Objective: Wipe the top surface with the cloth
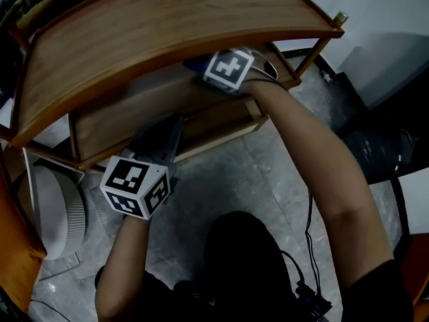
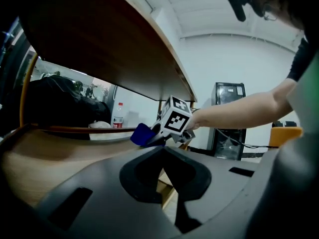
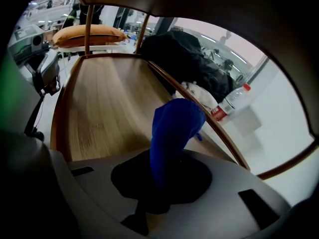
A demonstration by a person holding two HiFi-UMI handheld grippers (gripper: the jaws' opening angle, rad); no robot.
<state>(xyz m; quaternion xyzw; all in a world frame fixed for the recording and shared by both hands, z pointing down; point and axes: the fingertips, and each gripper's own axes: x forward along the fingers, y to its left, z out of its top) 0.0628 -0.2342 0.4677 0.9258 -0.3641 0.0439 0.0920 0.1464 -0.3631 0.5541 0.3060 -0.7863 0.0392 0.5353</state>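
A blue cloth (image 3: 174, 128) hangs bunched from my right gripper (image 3: 162, 183), which is shut on it. In the head view the cloth (image 1: 194, 64) shows just under the edge of the curved wooden top surface (image 1: 154, 25), over the lower shelf (image 1: 154, 106). The right gripper (image 1: 218, 69) reaches in between the two boards, and its jaws are hidden there. My left gripper (image 1: 164, 129) hangs in front of the lower shelf, jaws together and holding nothing. From the left gripper (image 2: 162, 158) I see the right gripper (image 2: 159, 133) and the cloth (image 2: 142, 133) ahead.
A white ribbed round appliance (image 1: 53, 213) stands on the grey floor (image 1: 255, 180) at the left. Beyond the shelf rim are a water bottle (image 3: 232, 102) and a black bag (image 3: 184, 59). A dark cabinet (image 2: 229, 118) stands behind the right arm.
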